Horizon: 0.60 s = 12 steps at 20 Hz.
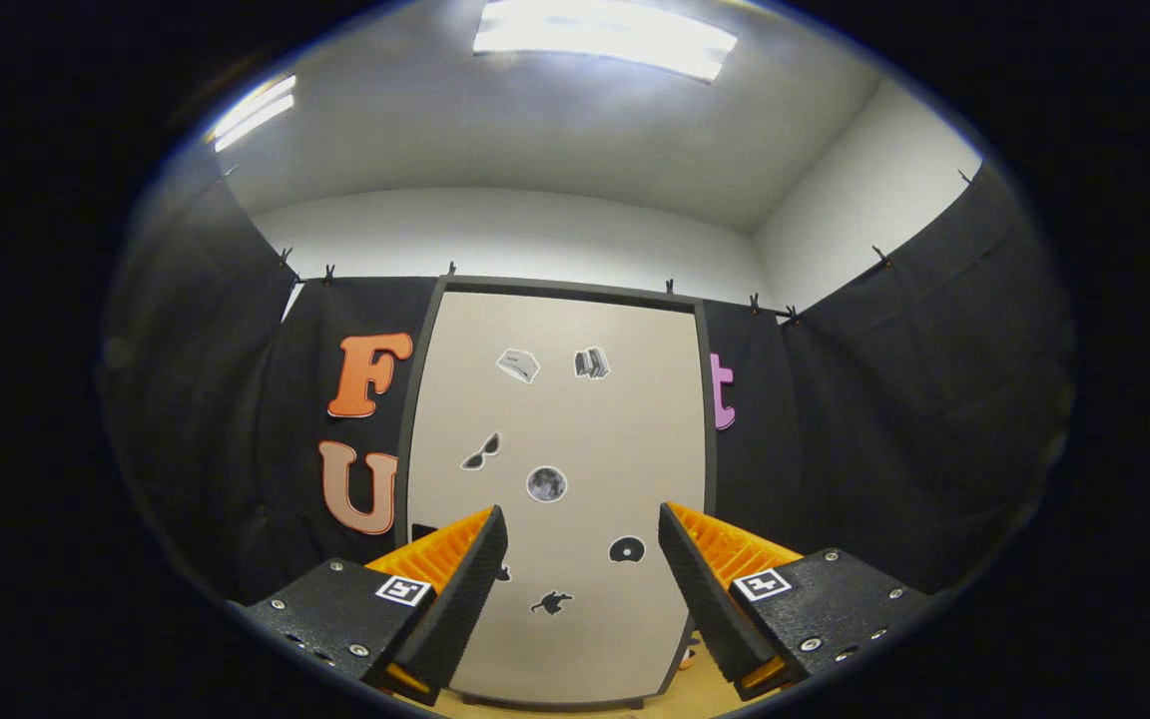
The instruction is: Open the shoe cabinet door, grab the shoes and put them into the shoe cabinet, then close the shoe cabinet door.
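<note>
The shoe cabinet stands straight ahead, beyond my fingers, against the black booth cloth. Its pale beige door has a dark frame and is shut. Several small black and grey stickers dot the door. My gripper is open and held apart from the door, with nothing between its fingers. Through the gap between the fingers I see the lower half of the door. The cabinet foot meets a tan floor.
Black cloth walls close in on both sides of the cabinet. White walls and a ceiling with bright light panels rise above the cloth. A small orange-and-white thing peeks out by the cabinet's lower right corner.
</note>
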{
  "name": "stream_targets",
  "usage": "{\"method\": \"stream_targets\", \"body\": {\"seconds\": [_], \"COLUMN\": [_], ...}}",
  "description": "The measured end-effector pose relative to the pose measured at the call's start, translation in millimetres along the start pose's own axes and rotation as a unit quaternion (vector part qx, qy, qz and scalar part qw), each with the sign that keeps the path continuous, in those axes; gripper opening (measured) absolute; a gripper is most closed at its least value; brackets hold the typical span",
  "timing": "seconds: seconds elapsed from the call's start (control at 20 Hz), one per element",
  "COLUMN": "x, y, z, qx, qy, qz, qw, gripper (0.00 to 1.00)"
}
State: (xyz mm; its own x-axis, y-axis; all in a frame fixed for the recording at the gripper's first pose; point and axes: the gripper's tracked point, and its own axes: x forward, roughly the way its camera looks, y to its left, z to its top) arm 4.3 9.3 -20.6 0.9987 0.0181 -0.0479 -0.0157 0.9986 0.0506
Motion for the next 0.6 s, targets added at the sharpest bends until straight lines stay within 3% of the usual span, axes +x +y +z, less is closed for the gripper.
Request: {"method": "stream_targets", "body": {"seconds": [0.35,0.6], "x": [29.8,57.8], "y": [73.9,131.4], "z": [-54.2,-113.9], "qx": [0.025,0.065], "qy": [0.07,0.151], "qz": [0.069,0.107], "qw": [0.995,0.981], "gripper": [0.95,0.94]}}
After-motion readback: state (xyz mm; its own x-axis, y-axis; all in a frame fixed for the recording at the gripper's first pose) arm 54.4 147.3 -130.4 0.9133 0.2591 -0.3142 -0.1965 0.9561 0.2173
